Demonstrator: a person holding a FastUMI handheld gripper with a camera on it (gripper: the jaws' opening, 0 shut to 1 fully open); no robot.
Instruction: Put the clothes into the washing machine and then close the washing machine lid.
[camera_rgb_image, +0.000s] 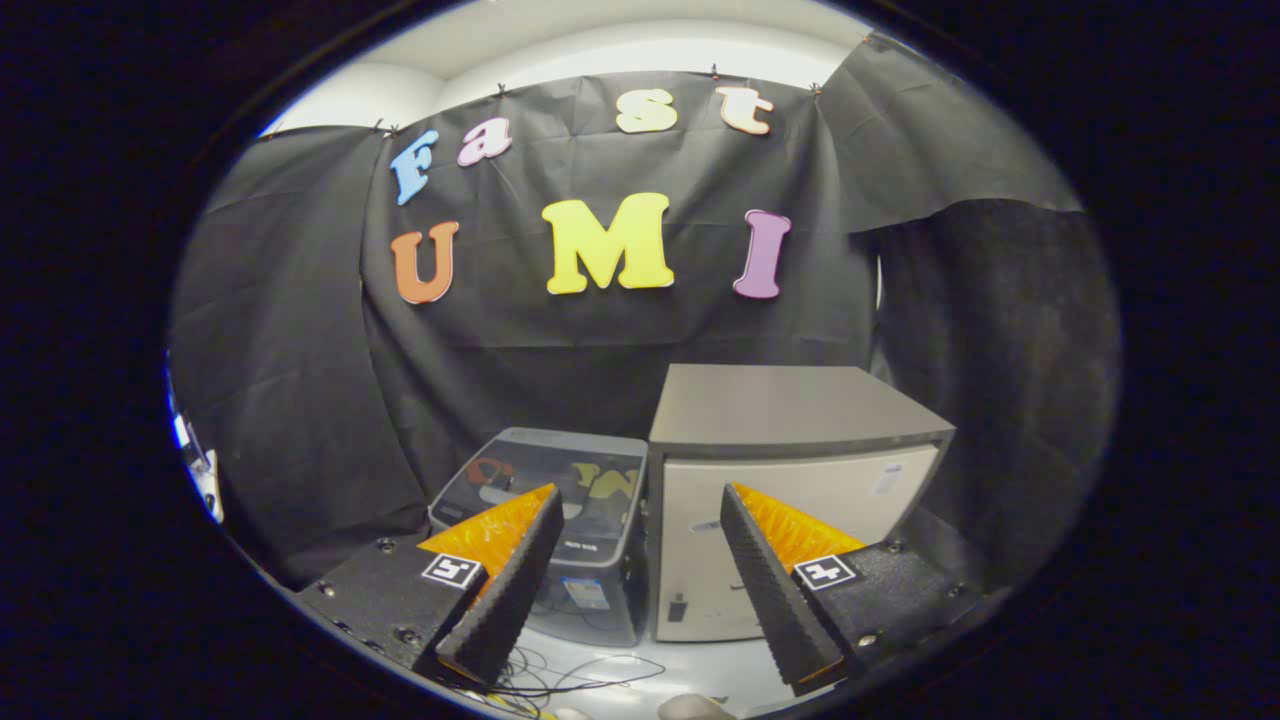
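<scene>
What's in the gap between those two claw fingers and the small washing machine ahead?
In the gripper view, the open gripper holds nothing. Between it and the washing machine lies pale tabletop with thin loose cables. A grey cabinet stands beside the machine.

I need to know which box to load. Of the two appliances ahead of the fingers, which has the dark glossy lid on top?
The smaller washing machine, beyond the left finger of the open gripper. The taller cabinet beside it has a flat matte grey top.

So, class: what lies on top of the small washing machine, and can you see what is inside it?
Nothing rests on the washing machine; its dark glossy lid is down. The inside is covered, so clothes cannot be checked. The open gripper holds nothing.
</scene>
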